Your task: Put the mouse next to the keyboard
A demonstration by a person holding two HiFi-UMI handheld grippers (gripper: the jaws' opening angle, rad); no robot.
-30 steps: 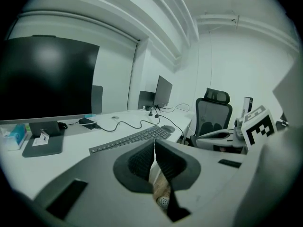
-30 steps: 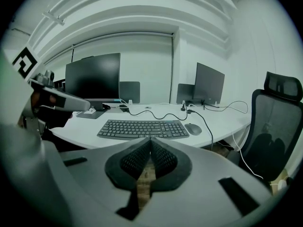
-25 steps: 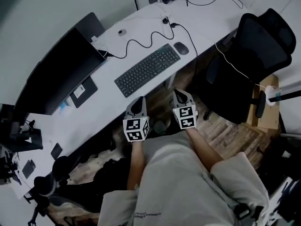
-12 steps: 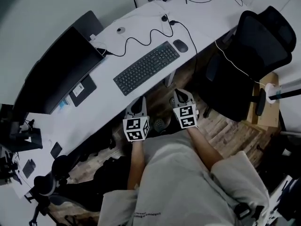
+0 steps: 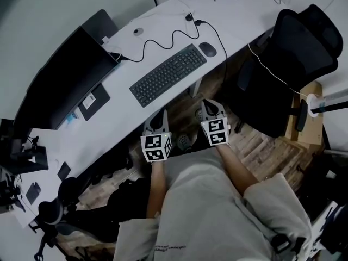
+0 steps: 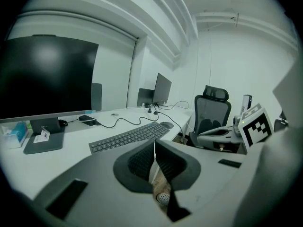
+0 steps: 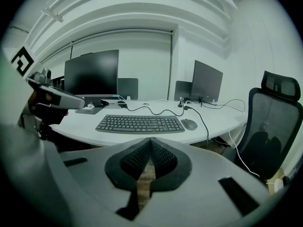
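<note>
A dark mouse [image 5: 207, 49] lies on the white desk [image 5: 109, 118] just right of the black keyboard [image 5: 168, 75]; the two show too in the right gripper view, mouse [image 7: 189, 124] beside keyboard [image 7: 139, 123], and in the left gripper view, mouse [image 6: 166, 125] and keyboard [image 6: 129, 136]. My left gripper [image 5: 158, 118] and right gripper [image 5: 209, 109] hang side by side over the floor, short of the desk's front edge. Both are shut with nothing between the jaws, as the left gripper [image 6: 154, 148] and right gripper [image 7: 150, 144] views show.
A black monitor [image 5: 65, 78] stands at the desk's left, a cable [image 5: 163, 41] snakes behind the keyboard, and a second monitor [image 7: 207, 82] sits further back. A black office chair [image 5: 293, 53] stands to the right. A cardboard box [image 5: 310, 118] is on the wooden floor.
The view has drifted a little, so desk and keyboard sit slightly higher in the head view. Both grippers have stayed shut and near the same place.
</note>
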